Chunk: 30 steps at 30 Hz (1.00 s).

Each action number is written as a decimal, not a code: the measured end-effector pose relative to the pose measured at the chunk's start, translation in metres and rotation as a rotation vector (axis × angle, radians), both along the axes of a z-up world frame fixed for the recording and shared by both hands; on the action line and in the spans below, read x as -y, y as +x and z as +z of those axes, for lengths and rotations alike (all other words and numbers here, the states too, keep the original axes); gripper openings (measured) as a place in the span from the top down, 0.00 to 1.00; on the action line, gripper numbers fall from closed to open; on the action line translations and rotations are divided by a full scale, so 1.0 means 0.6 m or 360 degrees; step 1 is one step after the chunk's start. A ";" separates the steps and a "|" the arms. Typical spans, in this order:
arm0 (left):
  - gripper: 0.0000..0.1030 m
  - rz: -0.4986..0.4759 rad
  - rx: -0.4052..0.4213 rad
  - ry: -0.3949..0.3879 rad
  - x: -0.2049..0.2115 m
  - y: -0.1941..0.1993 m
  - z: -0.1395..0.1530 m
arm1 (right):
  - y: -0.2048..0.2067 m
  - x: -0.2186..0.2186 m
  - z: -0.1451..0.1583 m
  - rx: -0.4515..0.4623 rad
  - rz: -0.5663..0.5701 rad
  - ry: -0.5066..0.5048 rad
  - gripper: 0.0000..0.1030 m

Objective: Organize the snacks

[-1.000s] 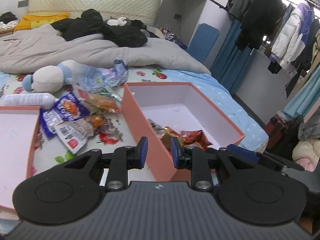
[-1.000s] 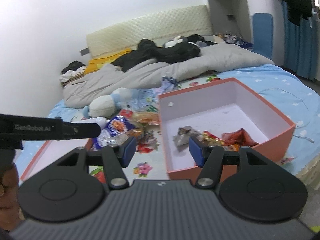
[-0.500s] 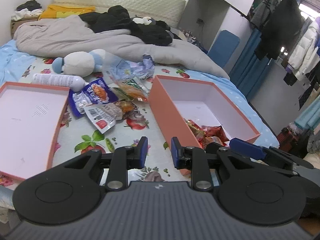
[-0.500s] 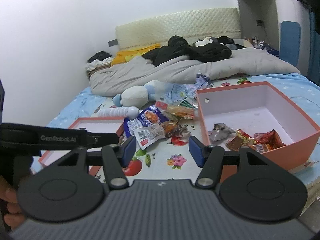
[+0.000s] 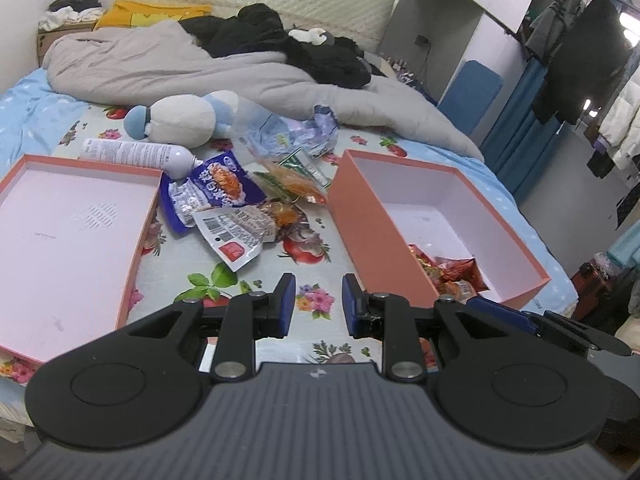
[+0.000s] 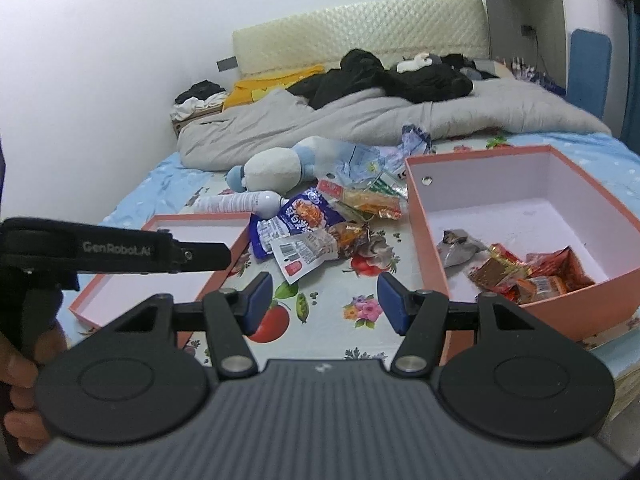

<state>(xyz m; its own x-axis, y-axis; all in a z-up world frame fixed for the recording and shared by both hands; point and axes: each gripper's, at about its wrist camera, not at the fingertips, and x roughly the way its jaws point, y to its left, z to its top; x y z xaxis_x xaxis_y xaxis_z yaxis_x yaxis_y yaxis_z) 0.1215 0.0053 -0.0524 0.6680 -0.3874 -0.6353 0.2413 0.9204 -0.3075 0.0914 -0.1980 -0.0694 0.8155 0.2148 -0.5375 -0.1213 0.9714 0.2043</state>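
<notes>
Both tools have backed away from the deep pink box (image 5: 404, 240) since a second ago. Left tool (image 5: 318, 304) is slightly apart, right tool (image 6: 322, 300) wide apart — both empty. Judged step: reaching for another snack; next, close on the barcode packet (image 5: 236, 236) left of the box, from above. Loose left of the box are roughly five packets — overlapping, so uncertain; several lie inside. Two boxes: this one and a shallow lid (image 5: 68, 232) farther left.

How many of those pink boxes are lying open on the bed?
2. A shallow pink box lies at the left, nothing visible inside. A deeper pink box sits at the right, with a few snack packets in it. None seems hidden.
</notes>
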 end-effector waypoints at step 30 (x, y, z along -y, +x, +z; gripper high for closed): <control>0.44 0.0034 -0.0172 0.0057 -0.059 0.222 -0.123 | 0.237 -0.029 -0.053 -0.0104 0.0002 -0.0129 0.42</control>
<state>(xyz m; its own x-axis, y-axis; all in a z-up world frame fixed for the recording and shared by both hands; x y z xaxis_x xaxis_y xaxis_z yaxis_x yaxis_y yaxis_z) 0.2549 0.0404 -0.1260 0.6027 -0.3497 -0.7173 0.1887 0.9358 -0.2977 0.2334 -0.1805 -0.1010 0.7779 0.1695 -0.6051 -0.1117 0.9849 0.1323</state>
